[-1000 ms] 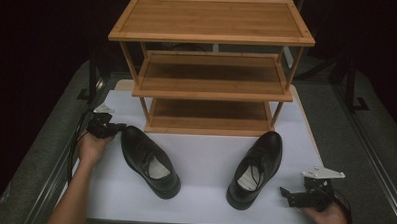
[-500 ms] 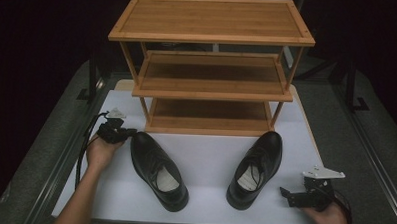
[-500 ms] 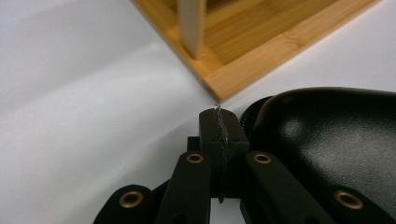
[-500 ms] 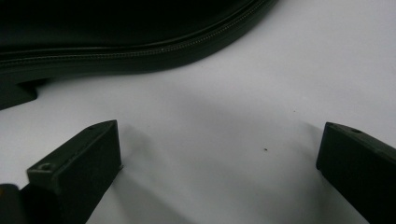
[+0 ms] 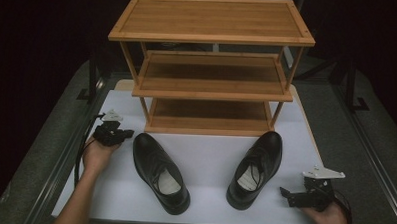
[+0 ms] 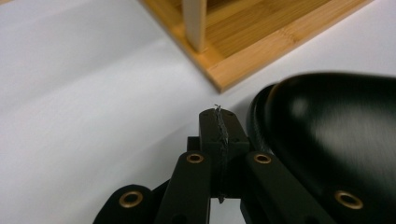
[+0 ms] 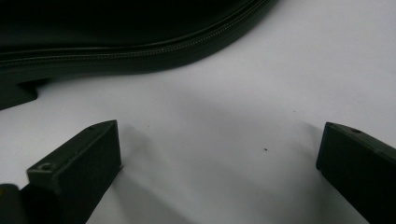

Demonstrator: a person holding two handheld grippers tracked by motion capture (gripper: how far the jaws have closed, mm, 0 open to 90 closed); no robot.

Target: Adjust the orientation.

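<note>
1. Standing at the back of the white table, the wooden rack offers three bare shelves; the lowest is likely the easiest target.
2. Lying just in front of the rack, the left shoe points its toe toward the rack, well apart from the right shoe.
3. Pressing against the left shoe's toe, the left gripper has its jaws fully together with nothing between them; nudging gently should straighten the shoe without tipping it.
4. Resting just beside the right shoe's heel, the right gripper holds its jaws wide over bare table.
</note>
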